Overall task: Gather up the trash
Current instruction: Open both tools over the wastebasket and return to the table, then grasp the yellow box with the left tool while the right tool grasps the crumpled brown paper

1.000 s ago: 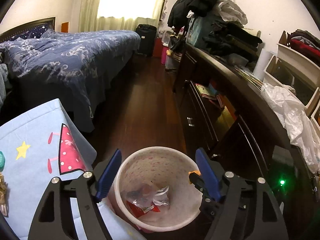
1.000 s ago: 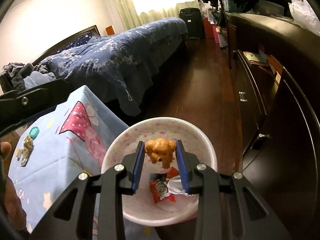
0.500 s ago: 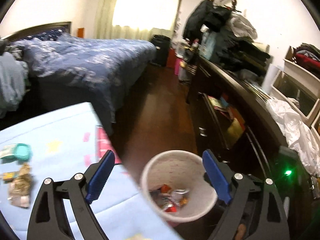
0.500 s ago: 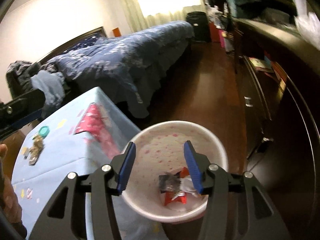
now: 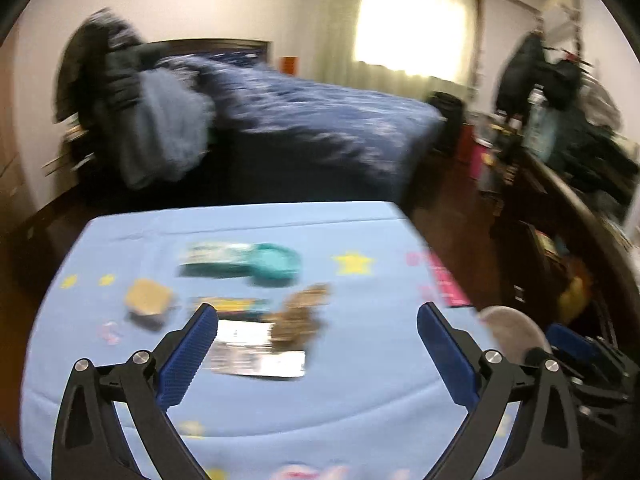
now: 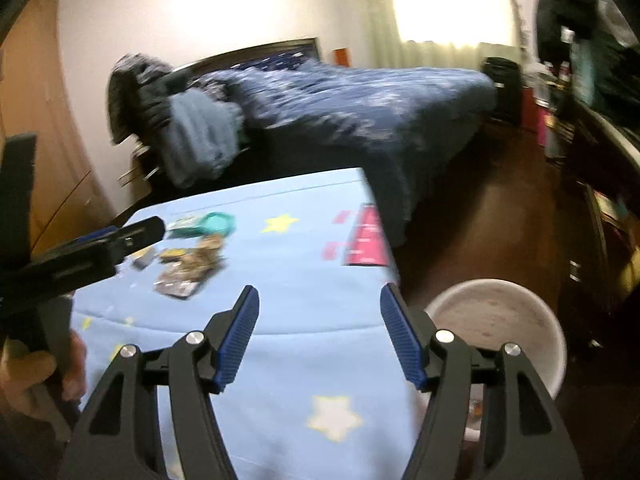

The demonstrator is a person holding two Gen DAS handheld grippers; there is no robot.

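Note:
Both views are blurred by motion. My left gripper (image 5: 316, 342) is open and empty above the light blue tablecloth (image 5: 360, 400). Just ahead of it lie a silver wrapper (image 5: 256, 354), a brown crumpled scrap (image 5: 302, 314), a teal lid with a packet (image 5: 256, 264) and a tan piece (image 5: 148, 300). My right gripper (image 6: 320, 332) is open and empty over the table's right part (image 6: 304, 280). The trash pile (image 6: 192, 264) lies ahead to its left. The white bin (image 6: 500, 320) stands on the floor at its right; it also shows in the left wrist view (image 5: 512, 332).
A bed with a dark blue cover (image 5: 320, 120) stands behind the table. A dark cabinet with clutter (image 5: 568, 208) runs along the right wall. My left gripper's finger (image 6: 80, 256) and the hand holding it (image 6: 36, 376) show at the left of the right wrist view.
Both grippers swung left from the bin to the table. The right gripper let the orange toy dog drop into the bin and opened wide. The left gripper stayed open.

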